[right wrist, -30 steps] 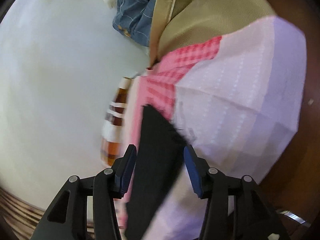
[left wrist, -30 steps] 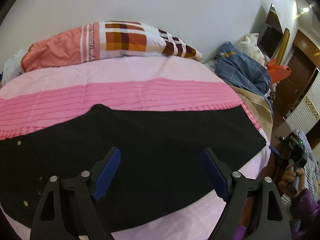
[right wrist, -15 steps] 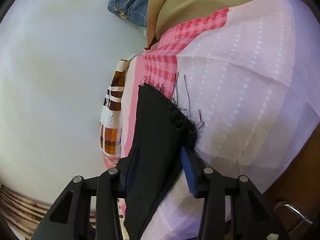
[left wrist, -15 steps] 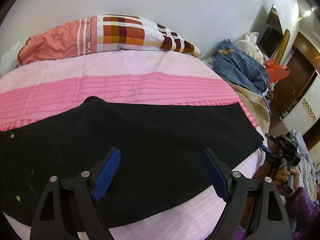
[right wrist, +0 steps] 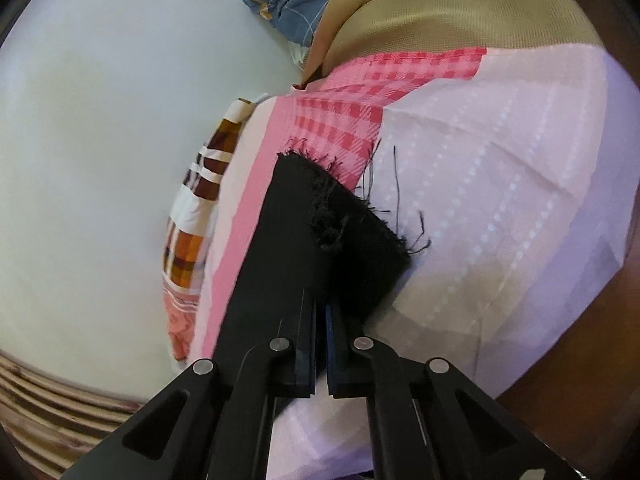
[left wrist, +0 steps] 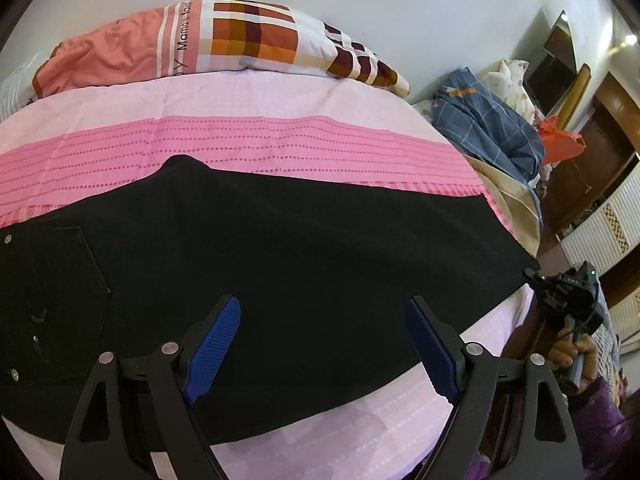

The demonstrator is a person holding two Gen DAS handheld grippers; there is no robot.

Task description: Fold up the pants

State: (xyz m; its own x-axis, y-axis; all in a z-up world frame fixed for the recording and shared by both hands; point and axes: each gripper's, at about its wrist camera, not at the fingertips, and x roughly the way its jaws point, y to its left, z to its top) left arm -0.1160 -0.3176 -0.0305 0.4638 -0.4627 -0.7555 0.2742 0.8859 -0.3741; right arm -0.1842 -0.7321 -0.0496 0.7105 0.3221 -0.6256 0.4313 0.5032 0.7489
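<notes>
Black pants [left wrist: 280, 260] lie flat across the pink bed sheet [left wrist: 240, 148], with the pocketed waist end at the left and the leg ends at the right. My left gripper [left wrist: 323, 304] hovers open over the middle of the pants, nothing between its blue pads. In the right wrist view my right gripper [right wrist: 320, 312] is shut on the frayed hem of the pants [right wrist: 344, 216], which bunches up between the pads. In the left wrist view the right gripper [left wrist: 534, 278], held by a hand [left wrist: 576, 356], sits at the far right leg end.
A plaid and coral pillow [left wrist: 240, 40] lies along the wall at the back. A blue checked bundle [left wrist: 488, 128] and an orange bag [left wrist: 560, 144] sit at the right on a tan cover [right wrist: 440, 12]. The bed edge drops off at the right, with wooden furniture beyond.
The right gripper moved onto the frayed leg hem and its jaws closed from half open to shut on the fabric. The left gripper stayed open and turned slightly.
</notes>
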